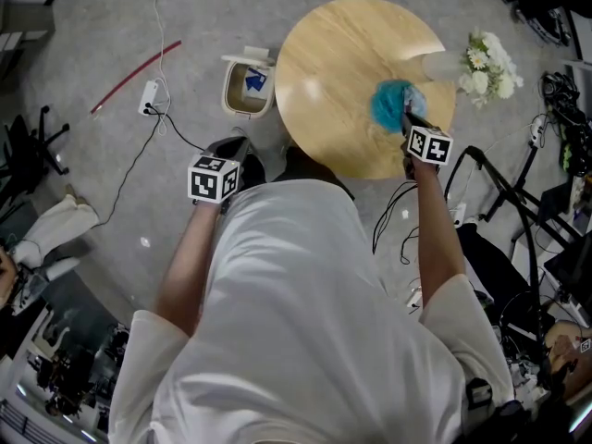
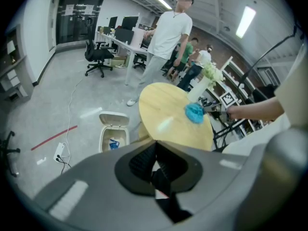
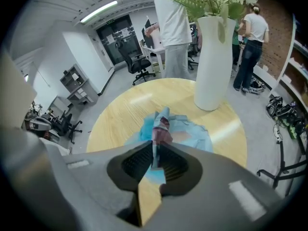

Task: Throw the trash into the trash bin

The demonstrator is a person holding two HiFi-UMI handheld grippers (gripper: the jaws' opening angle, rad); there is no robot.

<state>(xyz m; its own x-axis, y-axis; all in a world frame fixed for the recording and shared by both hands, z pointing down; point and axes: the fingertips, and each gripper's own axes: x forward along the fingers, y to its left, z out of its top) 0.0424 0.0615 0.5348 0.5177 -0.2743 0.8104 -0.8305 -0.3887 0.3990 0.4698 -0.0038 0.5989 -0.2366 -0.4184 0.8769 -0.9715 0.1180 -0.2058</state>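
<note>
A crumpled blue piece of trash lies on the round wooden table, near its right side. My right gripper is over it and shut on a raised fold of the blue trash; in the right gripper view the fold stands pinched between the jaws. The open white trash bin stands on the floor left of the table, with a blue item inside. My left gripper hangs over the floor below the bin and beside the table, jaws together and empty. The bin shows ahead of it.
A white vase with flowers stands on the table's far right edge. A power strip with cables and a red strip lie on the floor at left. People stand beyond the table. Stands and cables crowd the right side.
</note>
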